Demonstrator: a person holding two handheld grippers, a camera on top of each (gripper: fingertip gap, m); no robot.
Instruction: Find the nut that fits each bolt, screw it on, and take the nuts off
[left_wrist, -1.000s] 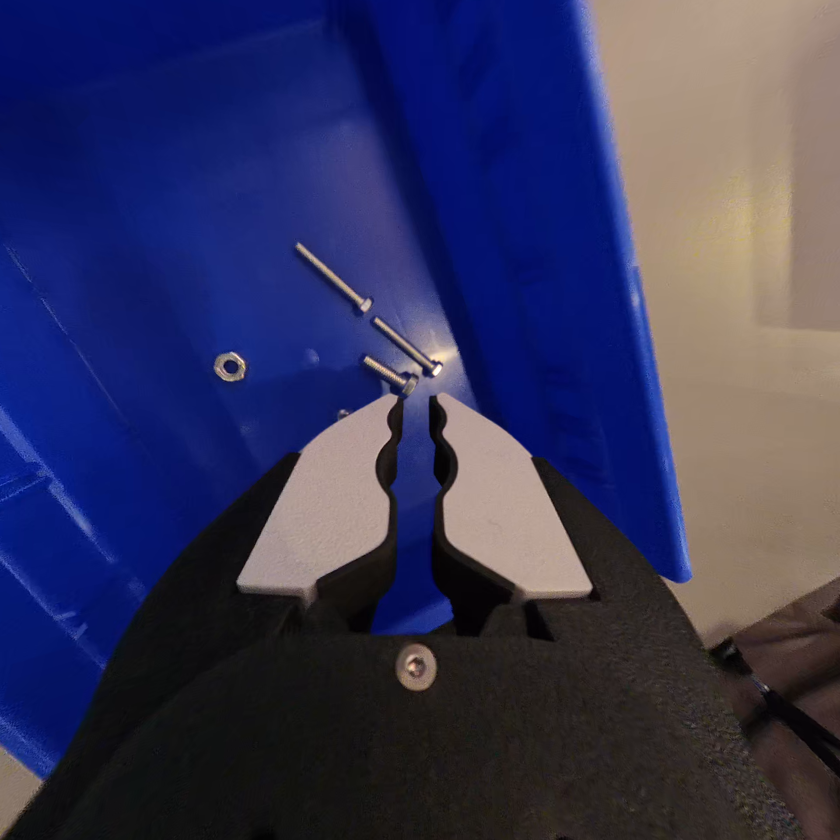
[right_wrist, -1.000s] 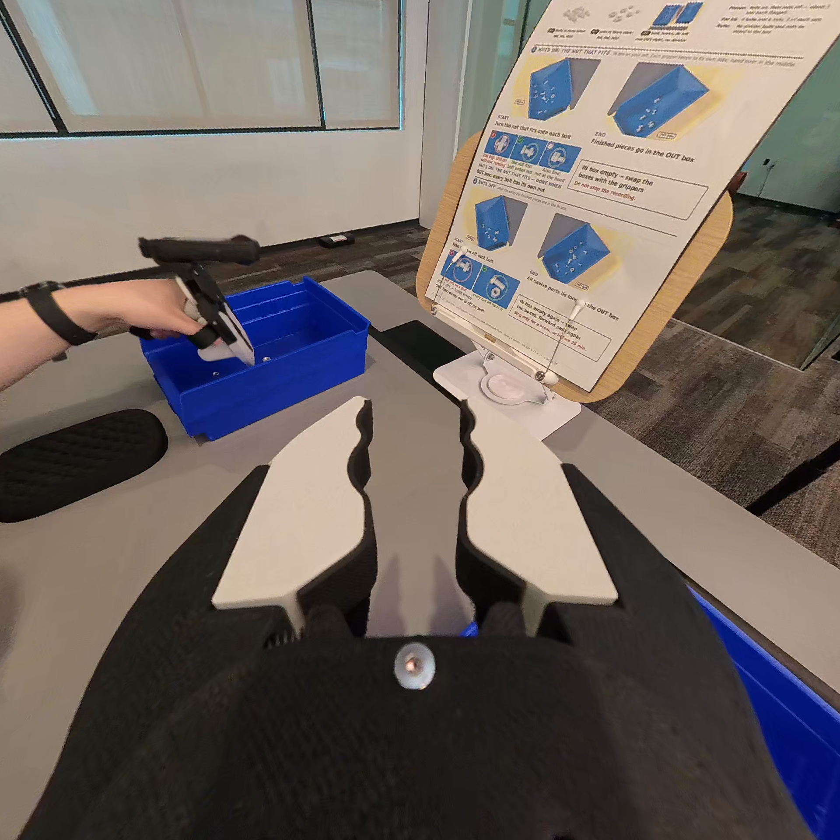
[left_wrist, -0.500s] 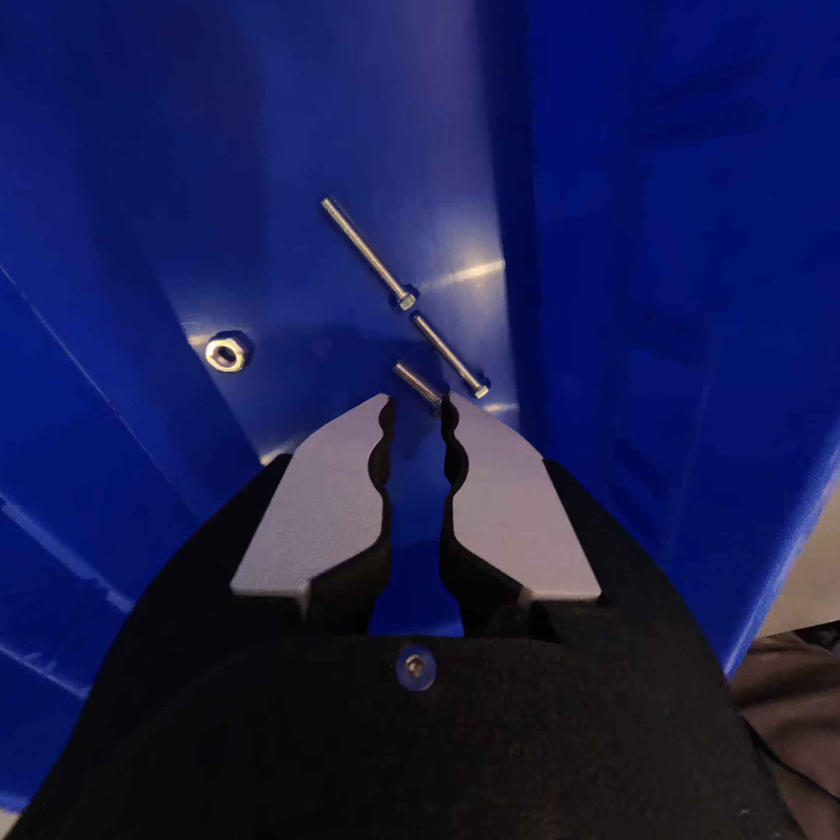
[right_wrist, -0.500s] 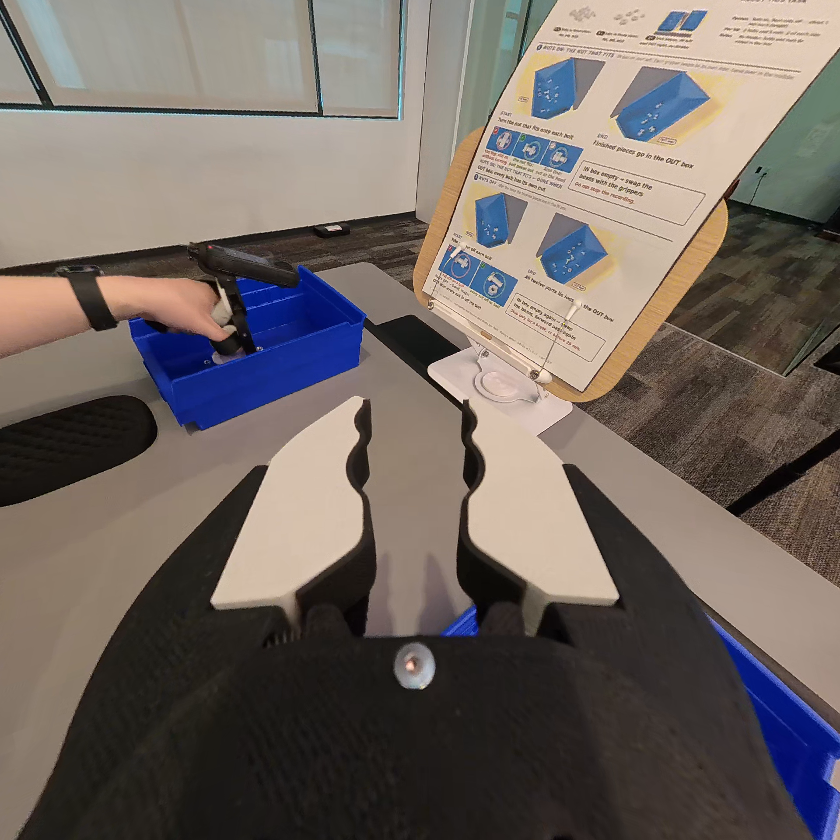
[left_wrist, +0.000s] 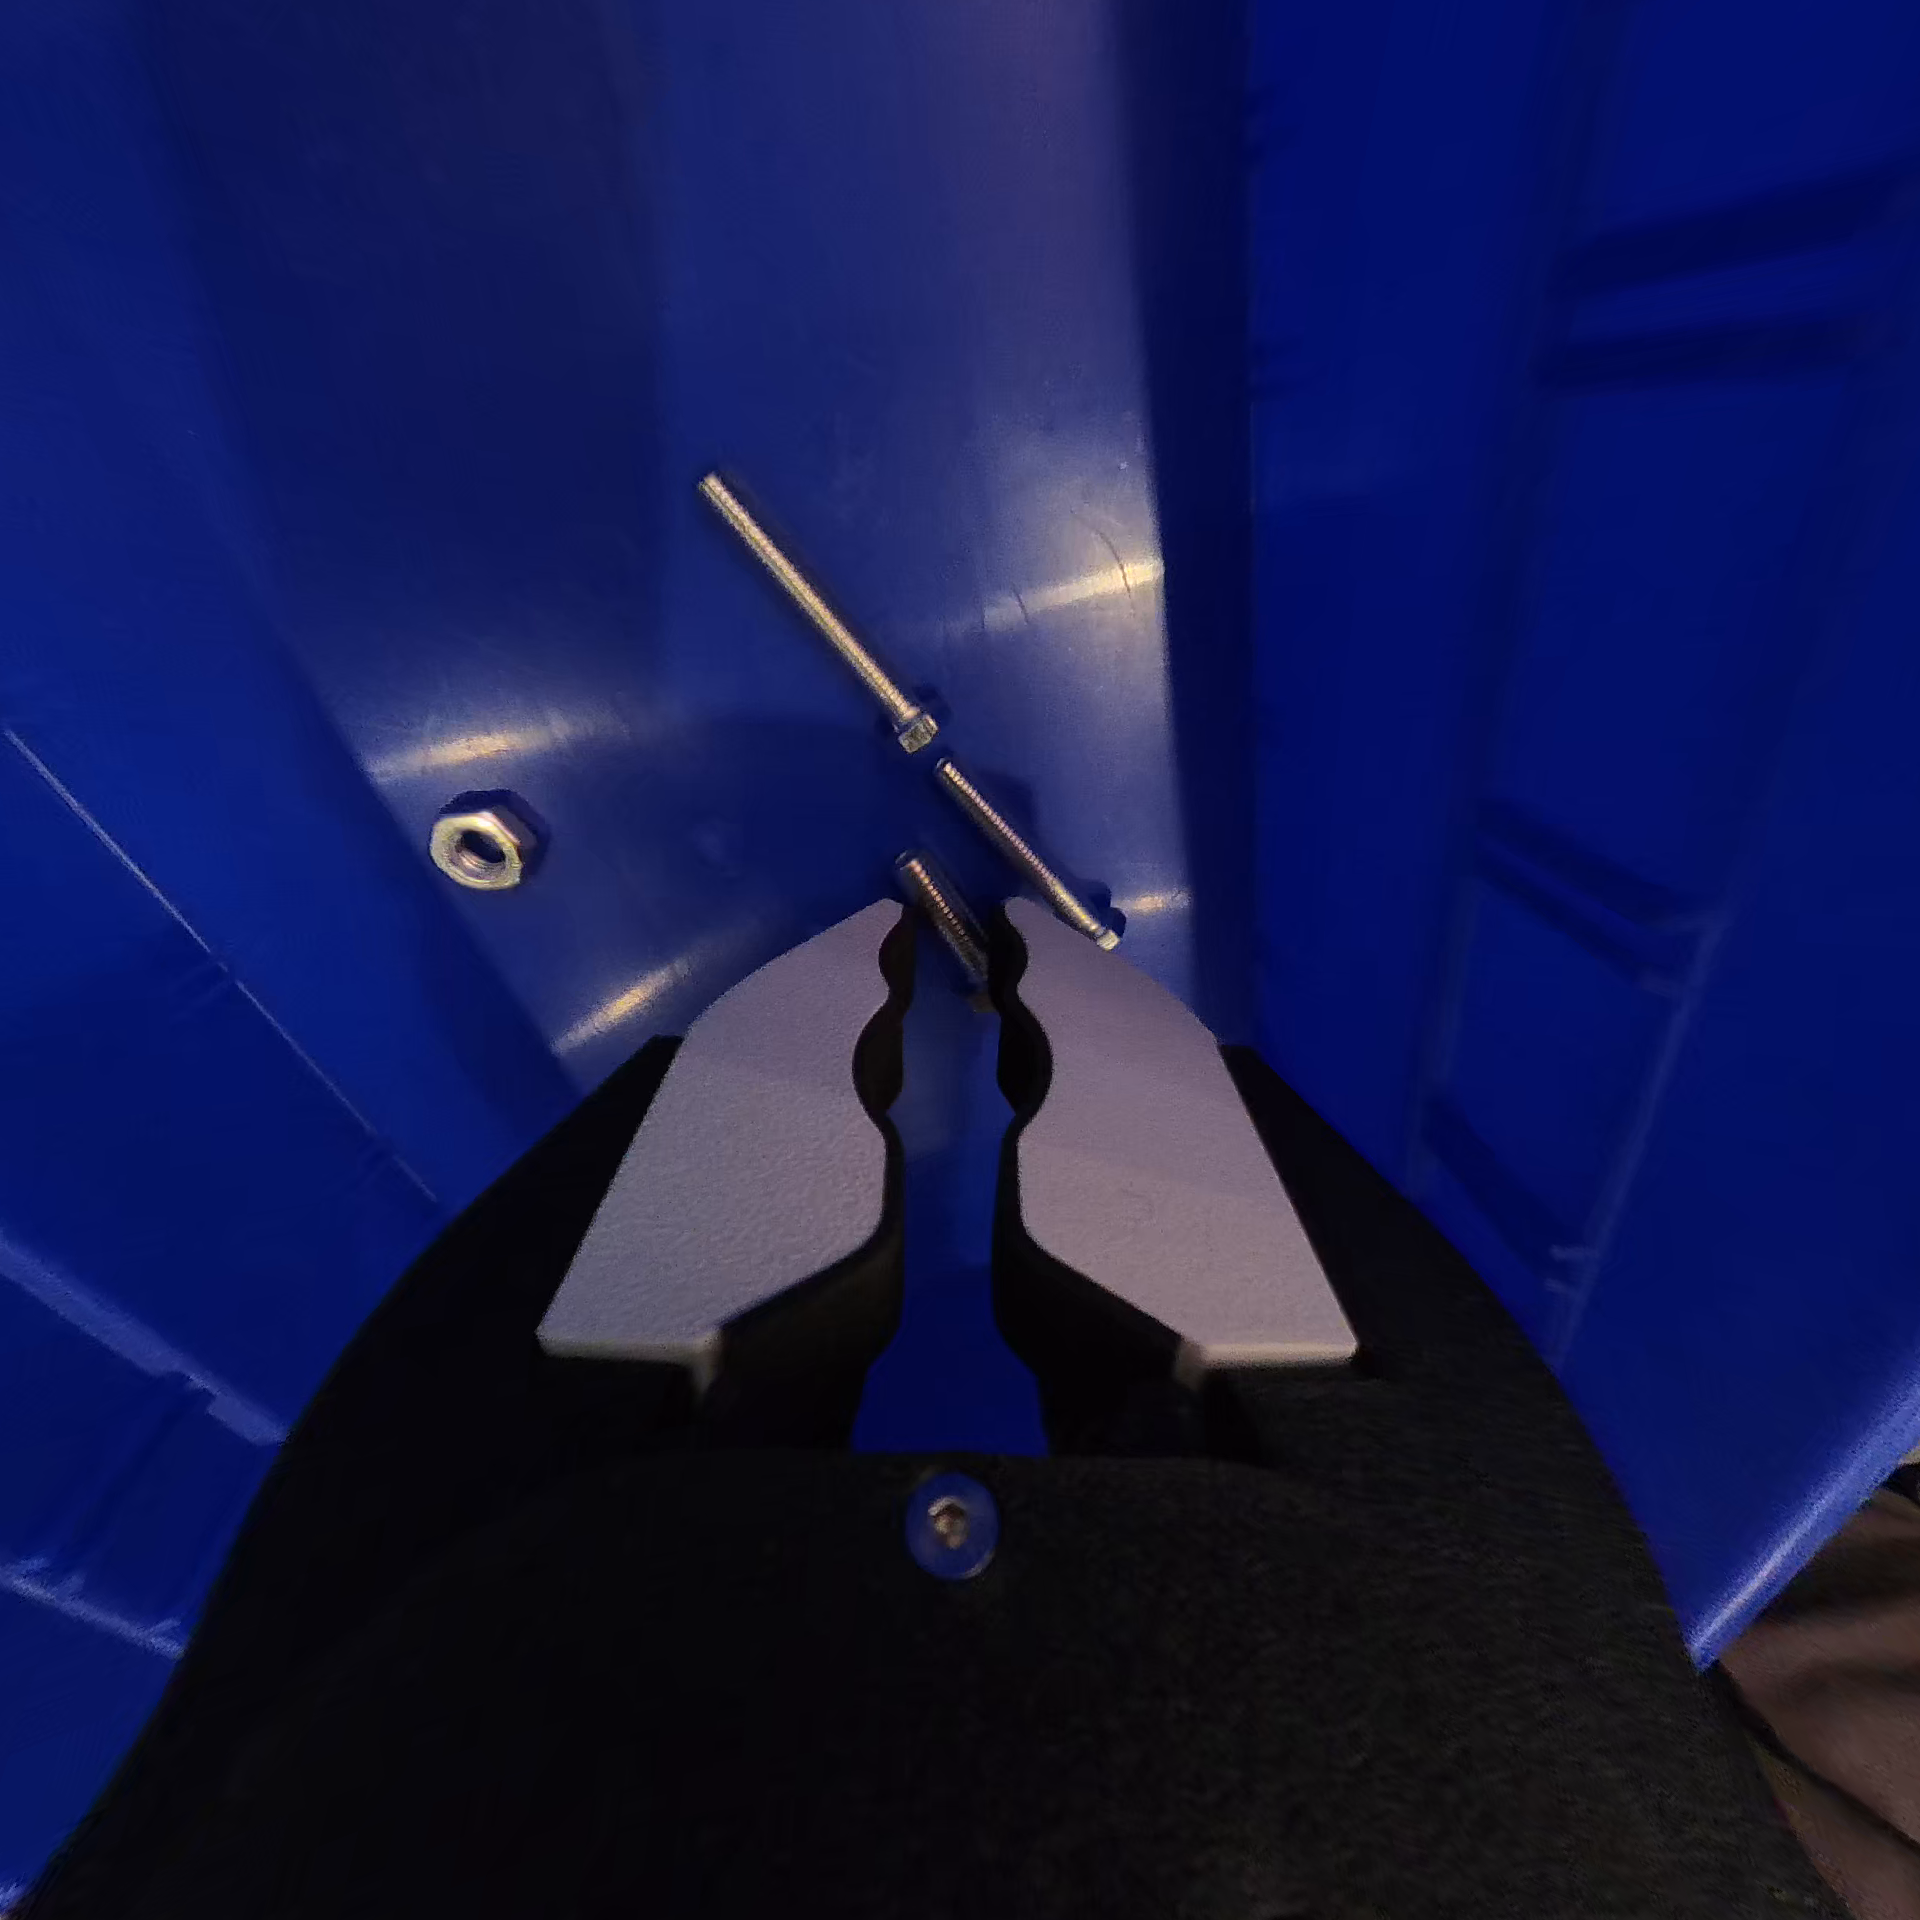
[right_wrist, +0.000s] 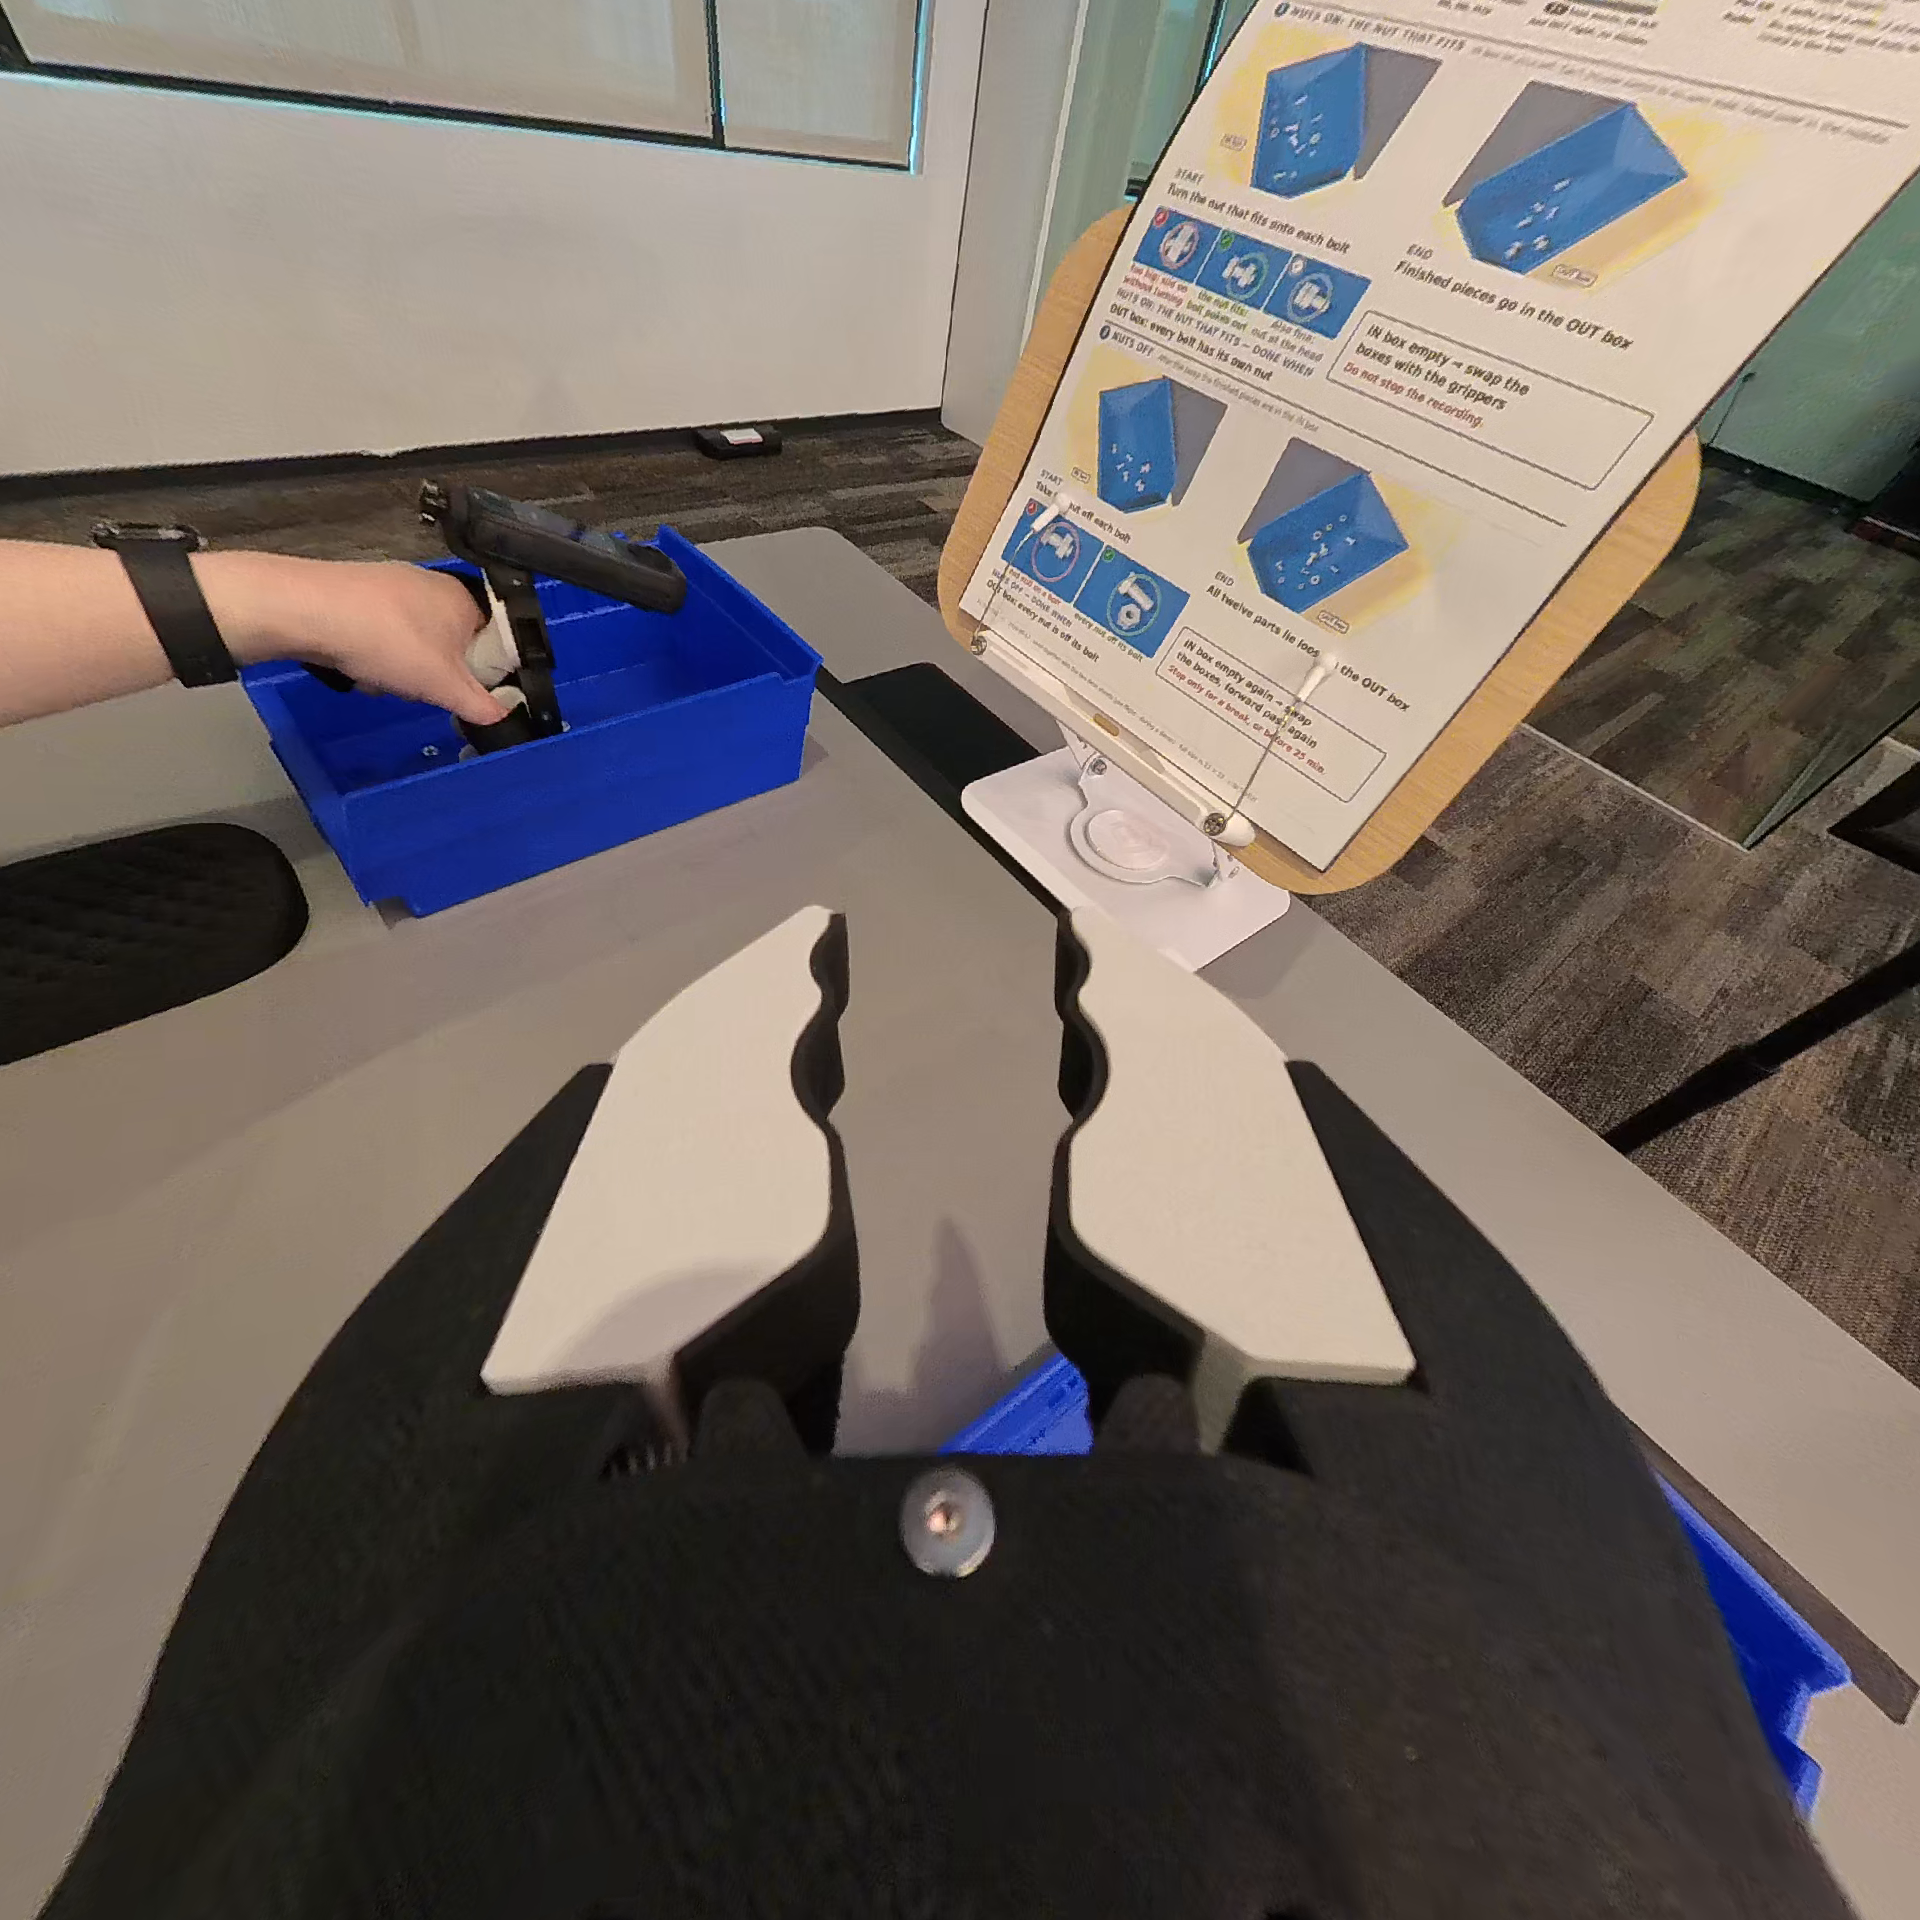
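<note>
In the left wrist view my left gripper (left_wrist: 953, 909) reaches down into a blue bin (left_wrist: 623, 520). Its jaws are narrowly open on either side of a short thick bolt (left_wrist: 935, 914) that lies on the bin floor. A medium bolt (left_wrist: 1023, 847) lies just right of it, and a long thin bolt (left_wrist: 816, 613) lies beyond. A hex nut (left_wrist: 480, 852) sits to the left. In the right wrist view my right gripper (right_wrist: 945, 935) is open and empty above the grey table (right_wrist: 520, 1039). The same bin (right_wrist: 582, 790) stands far left there, with a hand holding the left gripper (right_wrist: 520, 717) inside it.
The bin's right wall (left_wrist: 1558, 727) stands close beside the left gripper. A second blue bin (right_wrist: 1756, 1642) lies under my right gripper at the table's edge. An instruction sheet on a stand (right_wrist: 1403, 416) stands at the right. A black pad (right_wrist: 135, 925) lies at the left. The gap from one gripper's tips to the other's is roughly 50 cm. The right gripper is farther from the hex nut (left_wrist: 480, 852), some 55 cm, than the left, some 7 cm.
My left gripper has gone deeper into the bin and narrowed its jaws around the short bolt. My right gripper has kept its opening, and its view has shifted slightly.
</note>
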